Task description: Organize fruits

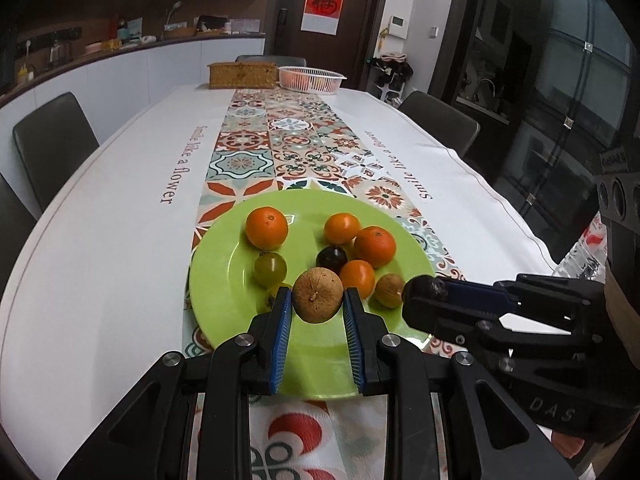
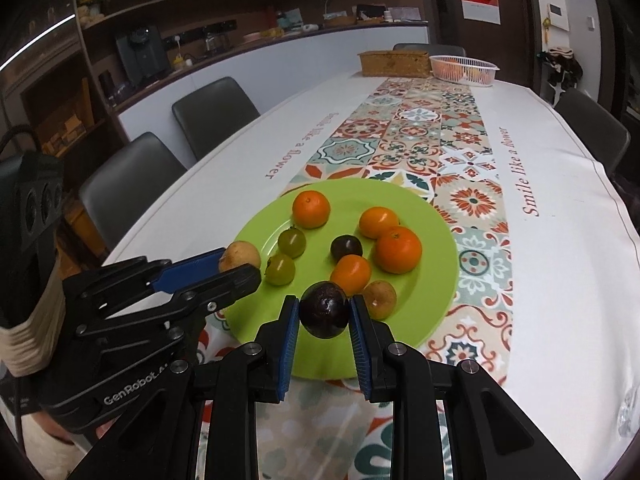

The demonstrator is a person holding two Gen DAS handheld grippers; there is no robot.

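A green plate (image 1: 224, 304) (image 2: 436, 320) holds several oranges (image 1: 267, 228) (image 2: 311, 209), green grapes (image 1: 271, 269) (image 2: 291, 242), a dark plum (image 1: 331, 258) (image 2: 346, 247) and a brown longan (image 1: 389, 290) (image 2: 379, 298). My left gripper (image 1: 317, 306) is shut on a brown longan (image 1: 318, 295) above the plate's near side; it also shows in the right wrist view (image 2: 239, 265). My right gripper (image 2: 325, 318) is shut on a dark plum (image 2: 324, 309) above the plate's near edge; it also shows in the left wrist view (image 1: 424, 292).
The table (image 1: 100, 240) has a white cloth and a patterned runner (image 1: 296, 144). A woven box (image 1: 242, 75) and a pink basket (image 1: 311, 78) stand at the far end. Chairs (image 1: 52, 140) (image 2: 216, 116) line both sides. A water bottle (image 1: 584, 252) stands at right.
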